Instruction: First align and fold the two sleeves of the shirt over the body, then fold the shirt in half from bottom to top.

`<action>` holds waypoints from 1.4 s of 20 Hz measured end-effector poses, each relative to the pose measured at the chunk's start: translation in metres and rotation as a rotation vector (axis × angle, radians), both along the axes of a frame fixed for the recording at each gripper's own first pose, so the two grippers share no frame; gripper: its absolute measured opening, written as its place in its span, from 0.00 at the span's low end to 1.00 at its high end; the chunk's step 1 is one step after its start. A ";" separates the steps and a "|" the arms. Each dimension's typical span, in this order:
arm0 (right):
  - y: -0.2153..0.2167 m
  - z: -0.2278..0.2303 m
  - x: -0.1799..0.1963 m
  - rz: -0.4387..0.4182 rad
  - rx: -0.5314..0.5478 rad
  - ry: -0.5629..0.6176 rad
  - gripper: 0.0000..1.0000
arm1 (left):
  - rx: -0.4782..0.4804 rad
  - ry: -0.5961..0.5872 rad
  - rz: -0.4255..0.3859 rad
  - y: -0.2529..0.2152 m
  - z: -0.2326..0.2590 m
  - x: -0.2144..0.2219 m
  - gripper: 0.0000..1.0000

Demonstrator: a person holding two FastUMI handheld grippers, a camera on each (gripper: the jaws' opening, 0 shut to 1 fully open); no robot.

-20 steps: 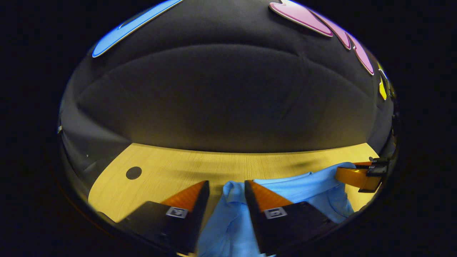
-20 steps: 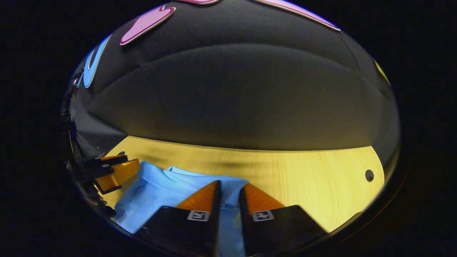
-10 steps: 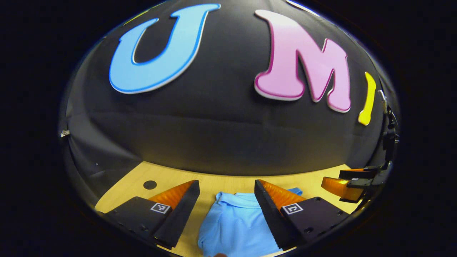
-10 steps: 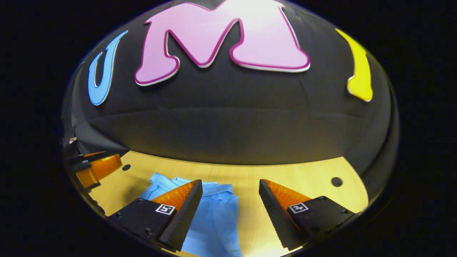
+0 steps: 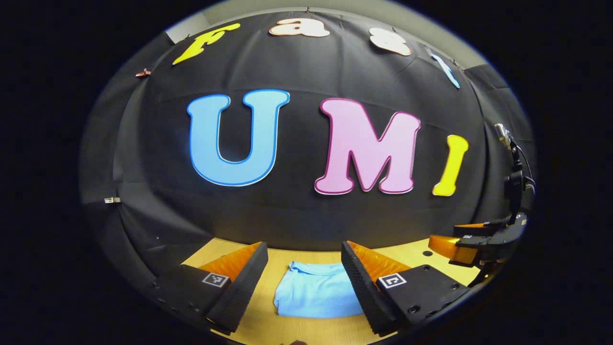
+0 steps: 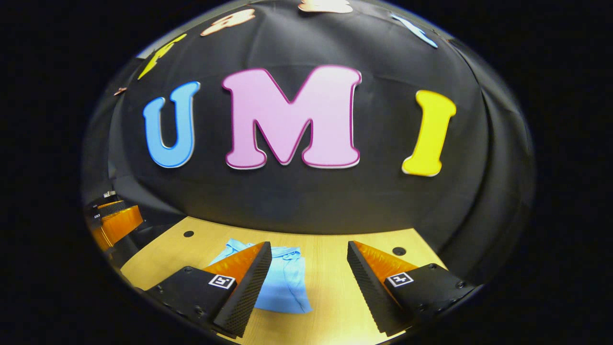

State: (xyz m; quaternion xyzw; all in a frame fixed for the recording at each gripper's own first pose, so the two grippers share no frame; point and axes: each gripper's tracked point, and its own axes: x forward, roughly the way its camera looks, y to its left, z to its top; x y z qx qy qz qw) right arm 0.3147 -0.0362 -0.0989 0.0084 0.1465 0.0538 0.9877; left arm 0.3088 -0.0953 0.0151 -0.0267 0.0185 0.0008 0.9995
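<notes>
Shirt (image 5: 313,297): light blue, laid folded into a compact rectangle on the surface (image 5: 311,330); the collar end is turned toward the booth wall. In the left gripper view it is seen between the fingers of the left tongs (image 5: 301,278), lower than them and apart from them. In the right gripper view the shirt (image 6: 282,287) is partly covered by one finger of the right tongs, and its free edge lies on bare wood.

Surface: pale wood grain, carrying the shirt near its middle. Two round dark holes are noted in the right gripper view, one (image 6: 188,234) beyond the shirt on the side of the other gripper, one (image 6: 399,250) well apart from the shirt on the opposite side.

Left tongs: spread wide, nothing gripped, held above the shirt with no contact. In the right gripper view they are seen (image 6: 112,223) at the edge of the picture, well apart from the shirt; their gap cannot be told there.

Right tongs (image 6: 309,273): spread wide, nothing gripped, raised clear of the shirt, with bare surface seen through the gap. In the left gripper view they are seen (image 5: 459,239) off to one side of the shirt, above the surface edge.

Booth wall (image 5: 297,211): black cloth, standing directly behind the shirt at the far edge of the surface.
</notes>
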 end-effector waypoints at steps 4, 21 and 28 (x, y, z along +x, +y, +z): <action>0.008 0.029 -0.078 0.034 0.037 -0.018 0.98 | 0.005 -0.038 -0.008 0.000 0.022 -0.076 0.97; -0.019 0.077 -0.267 -0.084 0.106 -0.064 0.98 | 0.018 -0.060 -0.041 0.011 0.024 -0.269 0.98; -0.015 0.070 -0.273 -0.092 0.115 -0.061 0.98 | 0.047 -0.055 -0.054 0.010 0.022 -0.270 0.98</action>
